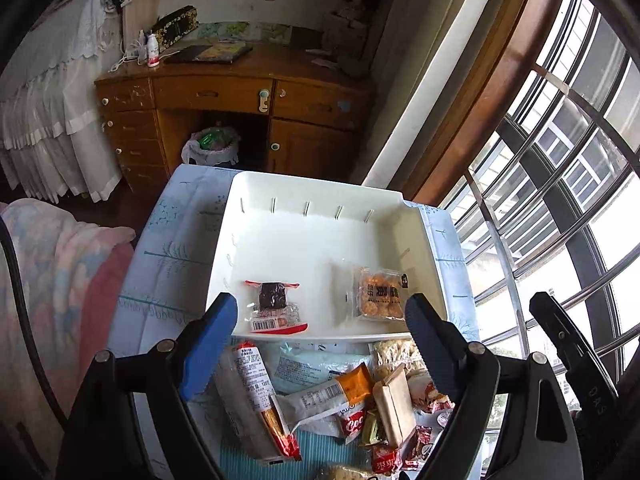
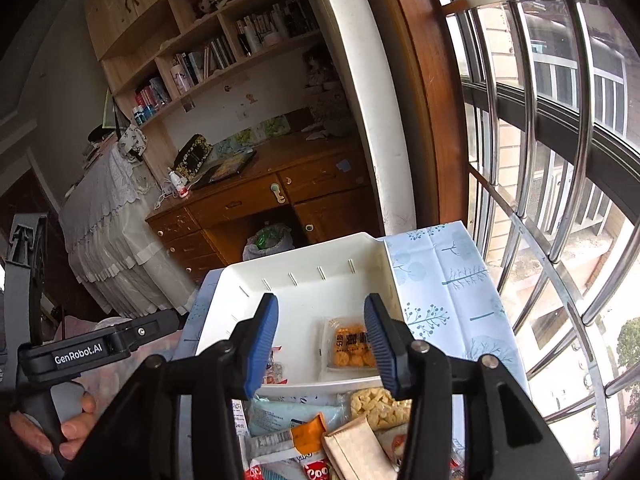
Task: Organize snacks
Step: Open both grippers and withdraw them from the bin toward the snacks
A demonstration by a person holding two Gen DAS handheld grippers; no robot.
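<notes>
A white plastic bin sits on a table with a pale blue tree-print cloth. In it lie a dark snack in a clear red-edged wrapper and a packet of orange crackers. A pile of loose snack packets lies in front of the bin. My left gripper is open and empty above the bin's near rim. My right gripper is open and empty above the same rim, beside the cracker packet.
A wooden desk with drawers stands beyond the table, a bagged bin under it. A barred window runs along the right. A blanket lies to the left.
</notes>
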